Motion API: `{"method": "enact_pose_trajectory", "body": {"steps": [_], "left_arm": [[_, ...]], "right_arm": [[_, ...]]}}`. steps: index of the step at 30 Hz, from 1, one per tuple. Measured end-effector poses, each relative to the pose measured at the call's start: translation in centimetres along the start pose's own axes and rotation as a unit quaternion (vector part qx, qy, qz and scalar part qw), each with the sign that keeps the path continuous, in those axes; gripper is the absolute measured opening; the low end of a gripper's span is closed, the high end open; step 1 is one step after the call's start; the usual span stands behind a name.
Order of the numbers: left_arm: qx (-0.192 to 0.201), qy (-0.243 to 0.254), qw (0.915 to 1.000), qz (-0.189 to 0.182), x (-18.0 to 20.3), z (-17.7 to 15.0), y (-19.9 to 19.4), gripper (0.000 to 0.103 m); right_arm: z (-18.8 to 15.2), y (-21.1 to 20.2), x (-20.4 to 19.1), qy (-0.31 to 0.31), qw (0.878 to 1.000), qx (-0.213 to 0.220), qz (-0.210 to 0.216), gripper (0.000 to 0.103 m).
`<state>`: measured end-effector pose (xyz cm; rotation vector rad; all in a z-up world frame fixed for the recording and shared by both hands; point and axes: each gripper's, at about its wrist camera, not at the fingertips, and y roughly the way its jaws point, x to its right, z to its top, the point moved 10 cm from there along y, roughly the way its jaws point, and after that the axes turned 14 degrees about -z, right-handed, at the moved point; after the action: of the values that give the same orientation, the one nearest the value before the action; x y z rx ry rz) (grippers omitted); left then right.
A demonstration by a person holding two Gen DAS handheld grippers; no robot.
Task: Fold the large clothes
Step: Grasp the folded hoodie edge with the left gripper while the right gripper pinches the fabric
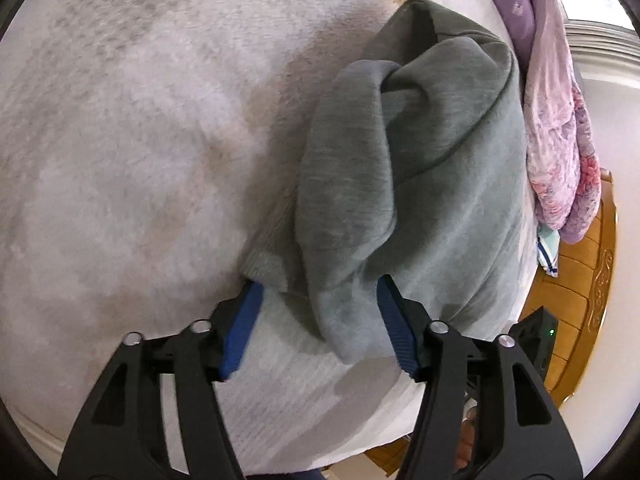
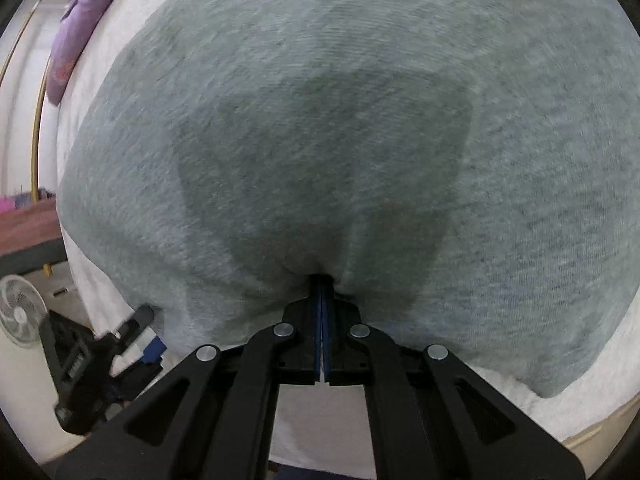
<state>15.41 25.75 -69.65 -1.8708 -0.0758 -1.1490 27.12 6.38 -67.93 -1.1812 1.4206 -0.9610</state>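
Observation:
A grey sweatshirt (image 1: 448, 184) lies bunched on a white fleecy bed cover (image 1: 140, 140). One rolled fold of it runs down between the fingers of my left gripper (image 1: 320, 282). That gripper is open: its left blue pad (image 1: 242, 328) stands clear of the cloth, and the right pad (image 1: 394, 320) rests beside the fold. In the right wrist view the sweatshirt (image 2: 340, 120) fills almost the whole picture, spread flat. My right gripper (image 2: 322, 280) is shut on the sweatshirt's near edge, which puckers around the pinch.
A purple and pink flowered quilt (image 1: 560, 140) is heaped along the right side of the bed, above a carved wooden bed frame (image 1: 584, 280). Beyond the bed's left edge stand a white fan (image 2: 20, 308) and a reddish bench (image 2: 28, 228).

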Motion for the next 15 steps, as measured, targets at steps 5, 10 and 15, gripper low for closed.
{"method": "enact_pose_trajectory", "body": {"steps": [5, 10, 15], "left_arm": [[0.022, -0.026, 0.9993, -0.019, -0.5, 0.6, -0.1, 0.062], [0.025, 0.008, 0.9996, 0.010, -0.7, 0.8, -1.1, 0.040], [0.038, -0.017, 0.9991, -0.002, -1.3, 1.7, -2.0, 0.040]], "right_arm": [[-0.7, -0.2, 0.2, -0.004, 1.000, 0.008, -0.001, 0.000], [-1.1, -0.5, -0.2, -0.015, 1.000, 0.018, -0.004, 0.000], [-1.5, -0.7, -1.2, -0.011, 1.000, 0.016, 0.000, 0.000]]}}
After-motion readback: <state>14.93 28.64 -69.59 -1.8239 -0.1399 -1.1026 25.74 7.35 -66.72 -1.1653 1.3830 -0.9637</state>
